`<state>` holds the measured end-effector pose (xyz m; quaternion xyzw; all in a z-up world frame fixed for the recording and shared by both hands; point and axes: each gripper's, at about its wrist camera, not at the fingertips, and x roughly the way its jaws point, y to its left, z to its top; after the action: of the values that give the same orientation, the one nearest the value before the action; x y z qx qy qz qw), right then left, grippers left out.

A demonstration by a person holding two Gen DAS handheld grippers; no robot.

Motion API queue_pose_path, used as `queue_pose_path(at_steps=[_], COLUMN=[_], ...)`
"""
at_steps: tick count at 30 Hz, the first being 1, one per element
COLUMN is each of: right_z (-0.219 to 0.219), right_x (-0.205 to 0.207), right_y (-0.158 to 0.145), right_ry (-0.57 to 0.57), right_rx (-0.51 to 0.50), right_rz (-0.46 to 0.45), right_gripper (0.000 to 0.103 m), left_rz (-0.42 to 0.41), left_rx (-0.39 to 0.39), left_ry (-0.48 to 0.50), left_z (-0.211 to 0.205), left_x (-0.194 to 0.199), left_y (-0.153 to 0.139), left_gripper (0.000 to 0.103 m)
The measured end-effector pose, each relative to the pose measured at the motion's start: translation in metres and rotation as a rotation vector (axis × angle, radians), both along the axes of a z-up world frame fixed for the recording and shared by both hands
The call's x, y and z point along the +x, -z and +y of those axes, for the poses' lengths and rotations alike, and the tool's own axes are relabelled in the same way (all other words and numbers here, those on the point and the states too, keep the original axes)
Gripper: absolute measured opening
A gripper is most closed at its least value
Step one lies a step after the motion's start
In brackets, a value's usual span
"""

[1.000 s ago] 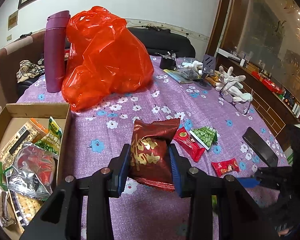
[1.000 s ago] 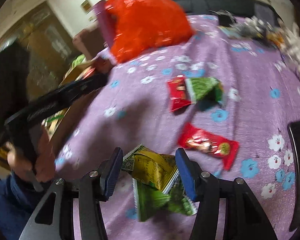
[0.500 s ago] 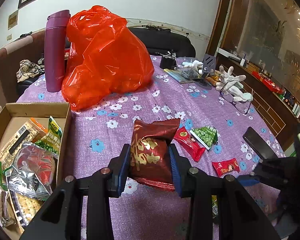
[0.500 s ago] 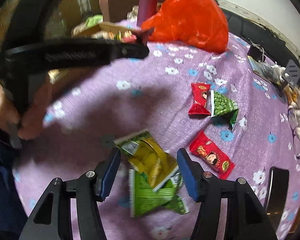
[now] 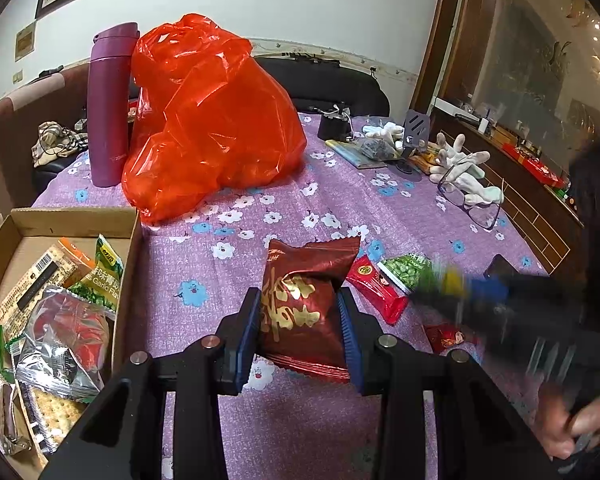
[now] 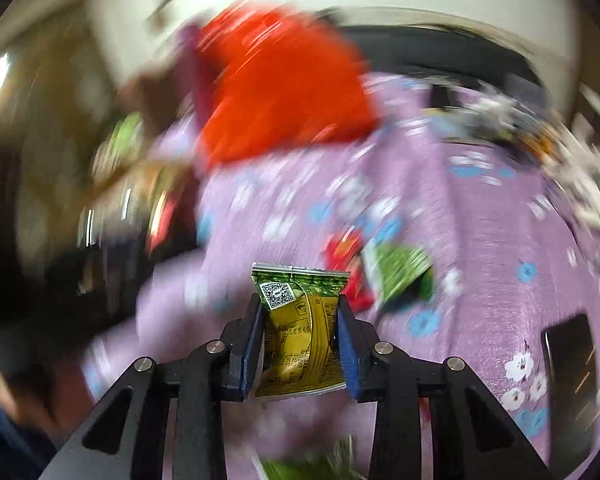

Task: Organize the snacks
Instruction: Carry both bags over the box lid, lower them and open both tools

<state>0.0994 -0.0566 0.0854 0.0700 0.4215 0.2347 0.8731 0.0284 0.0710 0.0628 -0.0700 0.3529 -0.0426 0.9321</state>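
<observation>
**Two grippers, two snacks**

Up off the cloth comes my right gripper (image 6: pixel 299 334) since a moment ago. Its jaws are closing, and the yellow-green packet (image 6: pixel 300 332) sits pinched between them. Before, that packet lay flat with the jaws wide around it. My left gripper (image 5: pixel 300 330) has not moved. It squeezes the dark red packet (image 5: pixel 302 312) above the purple tablecloth (image 5: pixel 236 264). To its left is the cardboard box (image 5: pixel 76 216) with snacks inside. Behind stands the big red bag (image 5: pixel 212 120).

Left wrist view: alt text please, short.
The left gripper clamps a dark red snack packet above a purple floral tablecloth; a cardboard box of snacks sits left, a red plastic bag behind.
</observation>
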Motion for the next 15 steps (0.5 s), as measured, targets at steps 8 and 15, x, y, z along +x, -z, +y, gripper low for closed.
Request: queue_pose_path(at_steps=[8,15], right_z=[0.010,0.005], right_x=[-0.003,-0.002], right_y=[0.008,0.020], right_ry=[0.061,0.047], right_rx=[0.184,0.189], right_rz=[-0.084,-0.075], right_gripper=[0.037,0.037], left_rz=[-0.002,-0.017], left_rx=[0.004,0.018], left_ry=[-0.014,-0.016], left_z=[0.001,-0.001], left_x=[0.000,-0.001], left_y=[0.000,-0.002], left_gripper=[0.036,0.036])
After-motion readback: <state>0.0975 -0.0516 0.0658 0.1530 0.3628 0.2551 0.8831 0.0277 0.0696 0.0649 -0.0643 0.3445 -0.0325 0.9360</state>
